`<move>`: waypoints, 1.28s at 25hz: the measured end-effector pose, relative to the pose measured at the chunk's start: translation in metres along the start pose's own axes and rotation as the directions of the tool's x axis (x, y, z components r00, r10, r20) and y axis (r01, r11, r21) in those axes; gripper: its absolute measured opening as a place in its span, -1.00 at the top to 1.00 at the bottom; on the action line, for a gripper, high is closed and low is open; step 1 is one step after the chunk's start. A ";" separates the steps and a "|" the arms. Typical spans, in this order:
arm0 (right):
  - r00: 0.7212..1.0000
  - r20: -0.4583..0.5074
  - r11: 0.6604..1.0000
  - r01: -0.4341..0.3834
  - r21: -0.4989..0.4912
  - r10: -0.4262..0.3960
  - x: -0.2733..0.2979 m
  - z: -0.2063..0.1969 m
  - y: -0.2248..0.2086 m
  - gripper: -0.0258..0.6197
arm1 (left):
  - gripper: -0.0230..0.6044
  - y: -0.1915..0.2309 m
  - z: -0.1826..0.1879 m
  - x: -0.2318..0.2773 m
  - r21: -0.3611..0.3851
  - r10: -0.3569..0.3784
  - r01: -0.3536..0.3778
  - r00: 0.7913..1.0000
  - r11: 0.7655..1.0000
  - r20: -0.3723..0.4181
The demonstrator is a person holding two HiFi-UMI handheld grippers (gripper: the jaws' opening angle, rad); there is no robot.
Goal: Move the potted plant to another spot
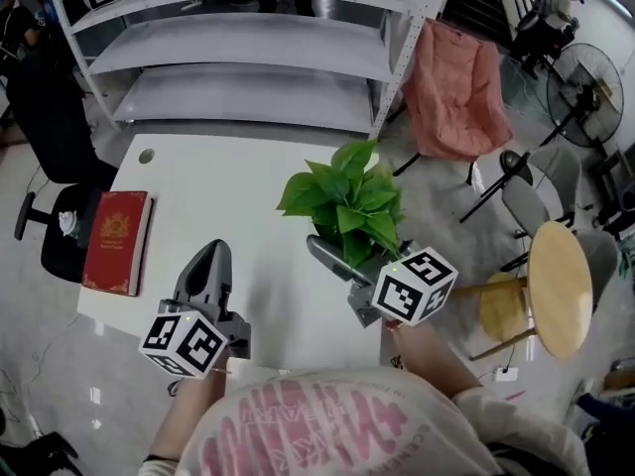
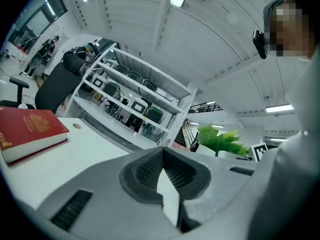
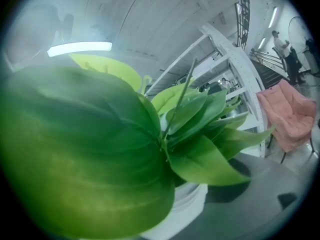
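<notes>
The right tool point(image 1: 335, 254) reaches forward into the potted plant point(image 1: 342, 206), which stands just ahead of its marker cube point(image 1: 415, 286) near the right edge of the white table point(image 1: 218, 186). In the right gripper view the green leaves point(image 3: 100, 159) crowd almost the whole field. Under them the white pot point(image 3: 191, 204) sits deep between the jaws, close to the camera. The grey jaw on the right lies against the pot's side and the other jaw is covered by a big leaf, so as far as can be seen the tool is clamped on the pot. The leaves hide the base of the pot, so I cannot tell whether it rests on the table or hangs above it.

The left tool point(image 1: 210, 258) is well apart to the left of the right one, over bare table. Its own view shows the ribbed pads point(image 2: 147, 171) meeting at their tips with nothing held, only a thin wedge of white table showing behind them. From this tool point(image 2: 161, 151) the plant point(image 2: 222, 139) is ahead and to the right, and a red book point(image 2: 30, 129) lies flat ahead and to the left, near the table's left edge point(image 1: 117, 241).

Beyond both tools, past the far edge of the table, stands a white shelf rack point(image 1: 248, 58), and a pink chair point(image 1: 461, 92) is beyond the plant to the right
</notes>
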State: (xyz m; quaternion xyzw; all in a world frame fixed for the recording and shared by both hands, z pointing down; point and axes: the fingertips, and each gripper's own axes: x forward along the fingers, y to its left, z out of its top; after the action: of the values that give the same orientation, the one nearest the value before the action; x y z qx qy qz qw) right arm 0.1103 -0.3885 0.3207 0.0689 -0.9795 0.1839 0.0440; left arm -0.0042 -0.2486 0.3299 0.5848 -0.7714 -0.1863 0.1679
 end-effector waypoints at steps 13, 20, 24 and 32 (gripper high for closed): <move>0.964 -0.101 0.969 -0.249 -0.005 0.247 0.014 0.003 0.027 -0.76 | 0.92 -0.009 -0.005 -0.059 -0.087 0.277 -0.270 0.958 0.959 0.080; 0.926 -0.164 0.939 -0.344 0.005 0.340 0.024 -0.027 0.052 -0.76 | 0.92 -0.010 -0.016 -0.104 -0.085 0.377 -0.370 0.921 0.925 0.096; 0.906 -0.188 0.924 -0.381 0.025 0.379 0.030 -0.056 0.072 -0.76 | 0.92 -0.001 -0.026 -0.138 -0.088 0.431 -0.423 0.894 0.902 0.119; 0.888 -0.228 0.913 -0.409 0.003 0.399 0.033 -0.073 0.098 -0.76 | 0.92 0.009 -0.022 -0.162 -0.119 0.456 -0.442 0.880 0.889 0.131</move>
State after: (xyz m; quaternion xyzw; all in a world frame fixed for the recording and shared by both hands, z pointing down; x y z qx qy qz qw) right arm 0.0670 -0.2752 0.3573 -0.1583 -0.9651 0.1734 0.1161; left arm 0.0406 -0.0920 0.3464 0.3660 -0.8879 -0.2201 0.1708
